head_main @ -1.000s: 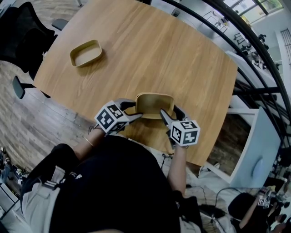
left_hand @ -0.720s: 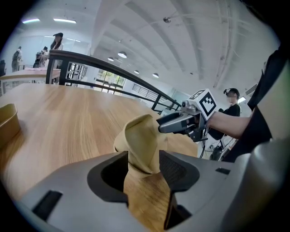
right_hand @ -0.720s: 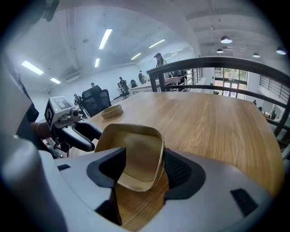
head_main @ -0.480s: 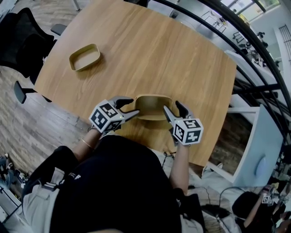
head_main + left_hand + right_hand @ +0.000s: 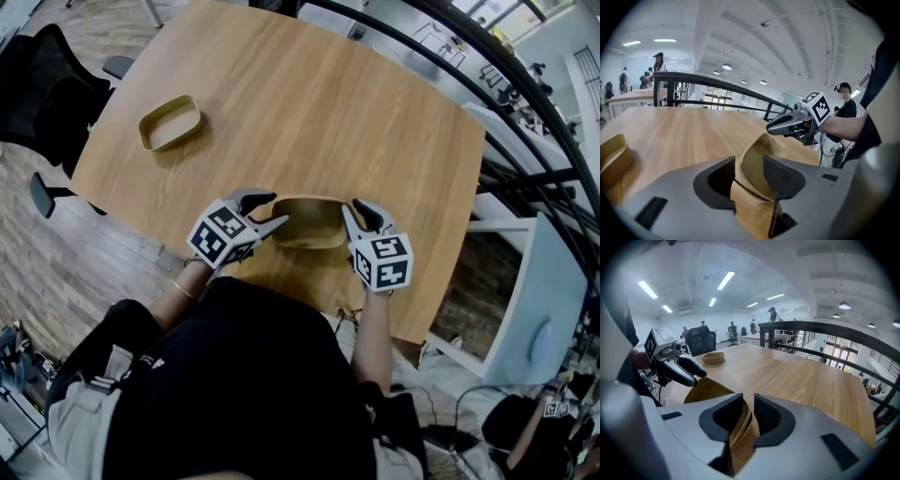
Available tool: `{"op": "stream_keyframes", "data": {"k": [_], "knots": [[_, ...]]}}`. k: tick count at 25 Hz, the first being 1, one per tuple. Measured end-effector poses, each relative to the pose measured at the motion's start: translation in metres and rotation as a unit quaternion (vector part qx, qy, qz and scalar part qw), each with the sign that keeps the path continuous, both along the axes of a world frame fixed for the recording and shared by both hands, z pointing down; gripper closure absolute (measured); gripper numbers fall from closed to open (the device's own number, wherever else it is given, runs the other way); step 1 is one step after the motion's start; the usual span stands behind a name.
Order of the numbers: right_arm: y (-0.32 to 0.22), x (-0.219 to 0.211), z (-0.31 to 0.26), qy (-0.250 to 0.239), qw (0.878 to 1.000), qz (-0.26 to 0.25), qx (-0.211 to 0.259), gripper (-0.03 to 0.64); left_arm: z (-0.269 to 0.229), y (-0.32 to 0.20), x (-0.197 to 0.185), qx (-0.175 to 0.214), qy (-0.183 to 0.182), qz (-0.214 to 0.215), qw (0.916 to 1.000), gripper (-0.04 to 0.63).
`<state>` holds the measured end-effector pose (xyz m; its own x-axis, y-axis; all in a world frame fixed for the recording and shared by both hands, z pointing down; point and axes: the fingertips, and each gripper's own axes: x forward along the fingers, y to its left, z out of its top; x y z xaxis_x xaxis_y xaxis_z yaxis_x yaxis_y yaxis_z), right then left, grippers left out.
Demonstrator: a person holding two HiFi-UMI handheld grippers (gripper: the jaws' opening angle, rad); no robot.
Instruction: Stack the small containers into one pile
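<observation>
Our right tongs (image 5: pixel 354 209) are closing on the rim of the near container (image 5: pixel 309 223) on the desk (image 5: pixel 375 112) — our left tongs (image 5: pixel 273 208) (jaws wide, closing too) straddle its opposite end.

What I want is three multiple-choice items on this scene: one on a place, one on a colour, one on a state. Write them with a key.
1. The far container sits: A by the table's left edge; B at its right edge; C at its middle.
2. Its colour: A blue; B tan; C red.
3. The right gripper's jaws stand: A wide and empty; B on a marker cube; C on the near container's wall.
Key: A, the head view shows it far left; B, tan like the wood; C, the closing jaws pinch that wall in the right gripper view.
</observation>
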<state>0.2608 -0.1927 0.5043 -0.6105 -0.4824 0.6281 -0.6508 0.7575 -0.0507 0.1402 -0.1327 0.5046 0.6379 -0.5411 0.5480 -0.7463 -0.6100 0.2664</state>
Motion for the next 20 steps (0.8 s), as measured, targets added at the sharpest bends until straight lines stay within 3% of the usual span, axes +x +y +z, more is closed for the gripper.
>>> {"op": "stream_keyframes", "data": {"k": [7, 10, 20], "knots": [[0.005, -0.009, 0.008, 0.026, 0.999, -0.044, -0.003, 0.569, 0.001, -0.004, 0.004, 0.007, -0.01, 0.008, 0.9999, 0.437], [0.002, -0.011, 0.01, 0.036, 0.998, -0.052, 0.0, 0.578, 0.003, -0.011, -0.002, 0.012, -0.025, -0.007, 0.9996, 0.533], [0.005, -0.011, 0.012, 0.08, 0.994, -0.074, -0.003, 0.584, 0.009, -0.012, 0.001, 0.014, -0.049, 0.0, 0.9987, 0.552]]}}
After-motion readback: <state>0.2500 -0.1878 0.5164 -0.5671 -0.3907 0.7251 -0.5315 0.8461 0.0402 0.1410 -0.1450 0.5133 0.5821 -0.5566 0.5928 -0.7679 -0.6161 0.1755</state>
